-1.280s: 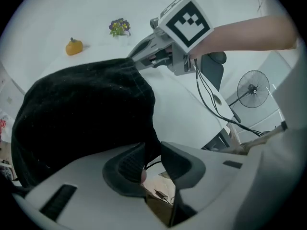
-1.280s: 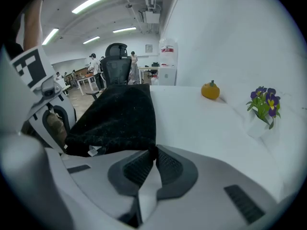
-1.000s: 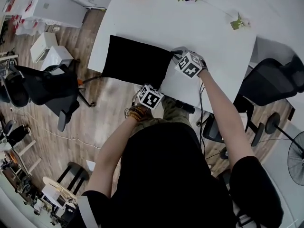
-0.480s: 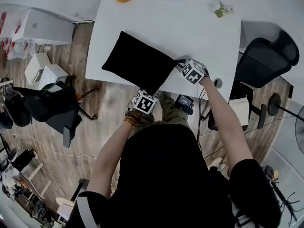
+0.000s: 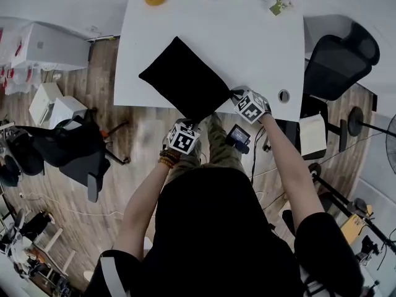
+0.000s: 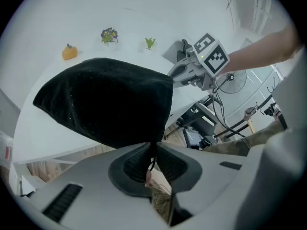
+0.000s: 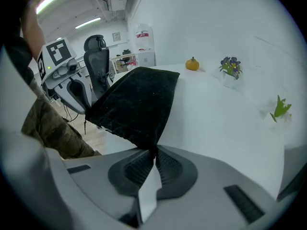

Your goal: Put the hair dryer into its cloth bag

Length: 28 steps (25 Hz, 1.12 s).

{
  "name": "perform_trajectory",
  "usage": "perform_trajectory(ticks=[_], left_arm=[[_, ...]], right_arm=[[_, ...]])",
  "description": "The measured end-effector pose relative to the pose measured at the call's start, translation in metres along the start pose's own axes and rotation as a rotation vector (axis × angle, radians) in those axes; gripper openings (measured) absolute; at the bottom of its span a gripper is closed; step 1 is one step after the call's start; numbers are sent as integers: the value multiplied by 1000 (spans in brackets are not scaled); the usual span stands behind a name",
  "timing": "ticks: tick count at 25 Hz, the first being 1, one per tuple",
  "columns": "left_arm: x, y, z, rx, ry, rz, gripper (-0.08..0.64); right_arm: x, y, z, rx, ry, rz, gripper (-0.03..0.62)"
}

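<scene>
Jaws of the left gripper, just closing, and the right gripper pinched the cloth bag; readying the bag seemed underway; next, probably, spreading its mouth.

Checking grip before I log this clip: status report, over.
Both shut on black cloth bag: left gripper, jaws just closing, at one near corner; right gripper at the other. Bag on white table; hair dryer not in view. Nothing seen blocking.

left tongs, jaws just closing, and right tongs pinch bag
</scene>
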<state>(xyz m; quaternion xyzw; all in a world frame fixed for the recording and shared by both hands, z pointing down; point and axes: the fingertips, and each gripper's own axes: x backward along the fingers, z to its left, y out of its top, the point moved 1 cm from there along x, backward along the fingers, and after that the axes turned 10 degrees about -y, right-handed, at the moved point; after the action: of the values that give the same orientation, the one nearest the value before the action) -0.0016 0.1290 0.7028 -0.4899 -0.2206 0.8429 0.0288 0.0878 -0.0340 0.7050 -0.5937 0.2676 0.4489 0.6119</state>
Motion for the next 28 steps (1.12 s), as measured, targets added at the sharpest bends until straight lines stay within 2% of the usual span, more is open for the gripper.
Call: perform_trajectory(ticks=[3,8,15,23,28], left_arm=[[18,-3,3,3,-18,-67,51],[55,14,-5,2,-105,-208,46],[90,37,-7,-8,-138,-332,41],[138,66,2,20,-208,-484,41],[174,86,14,29,-211,-565,40]], right_arm=[[5,2,10,-73,-14,-7,37],[20,7,9,-228,-31,-40,37],[40,31,20,-276,7,-91,37],[73,76,9,-347,-17,-213,37],[92,100,3,-386,-22,-275,37]])
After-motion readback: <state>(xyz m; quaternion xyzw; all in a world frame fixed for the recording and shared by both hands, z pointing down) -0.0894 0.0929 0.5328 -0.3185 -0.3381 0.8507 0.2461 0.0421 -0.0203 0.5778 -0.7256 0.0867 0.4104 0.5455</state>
